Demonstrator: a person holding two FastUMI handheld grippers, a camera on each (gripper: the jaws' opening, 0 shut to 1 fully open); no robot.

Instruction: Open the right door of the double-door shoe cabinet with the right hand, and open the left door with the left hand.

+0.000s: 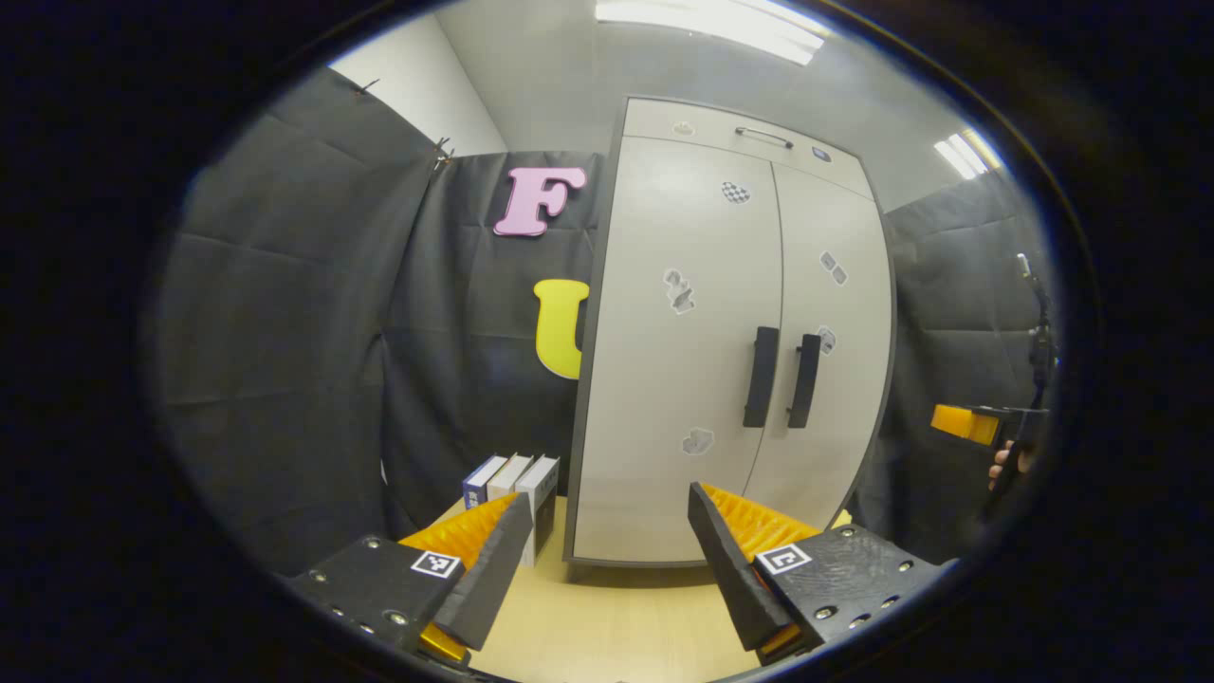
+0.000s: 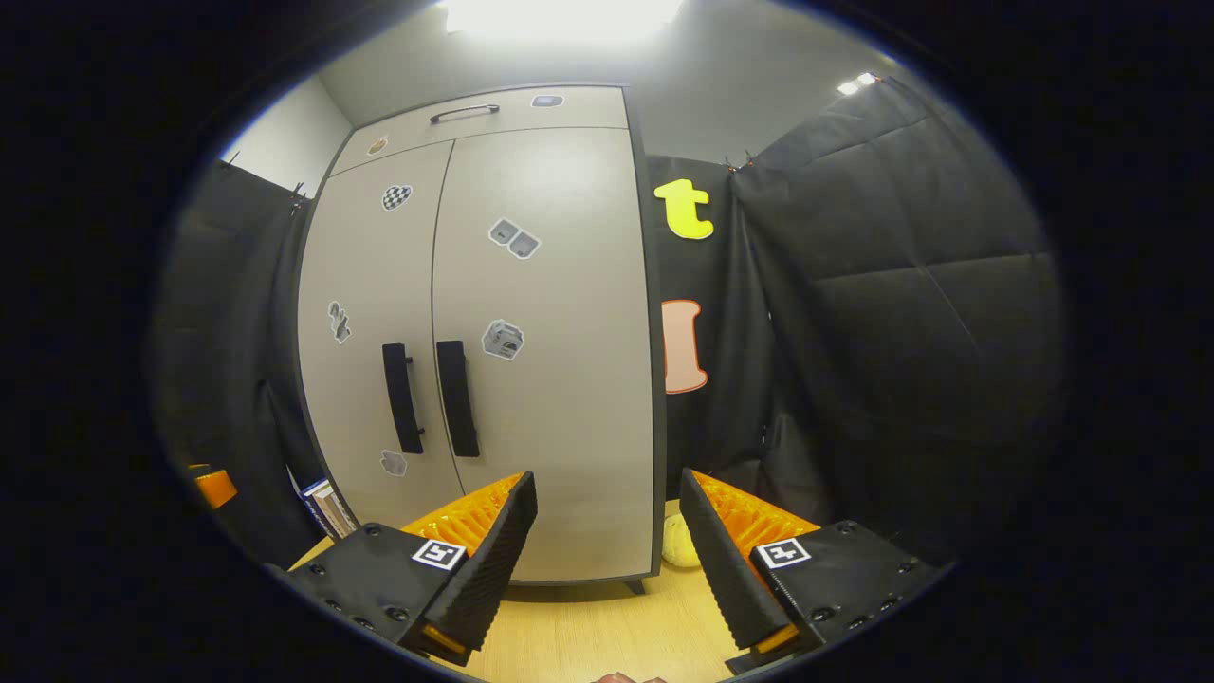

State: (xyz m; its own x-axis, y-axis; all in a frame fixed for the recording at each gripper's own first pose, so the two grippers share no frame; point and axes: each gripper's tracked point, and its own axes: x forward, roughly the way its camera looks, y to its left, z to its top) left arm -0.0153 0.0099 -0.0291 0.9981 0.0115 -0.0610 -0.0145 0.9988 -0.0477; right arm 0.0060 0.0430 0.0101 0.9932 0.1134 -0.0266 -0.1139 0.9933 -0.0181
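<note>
Both grippers open, held free

Left gripper (image 1: 607, 550) sits at bottom centre of the left gripper view, fingers spread wide, nothing btwn them, touching nothing. Right gripper (image 2: 607, 531) same in the right gripper view: bottom centre, fingers wide apart, gripping nothing. In the left gripper view the right gripper (image 1: 986, 424) also shows at far right edge, mid-height, w/ part of a hand (image 1: 998, 467) on its grip just below

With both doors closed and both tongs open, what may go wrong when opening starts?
The two handles, right and left, stand very close together, so the right tongs may catch both. The left door, swinging outward, may hit the boxes standing beside the cabinet.
</note>
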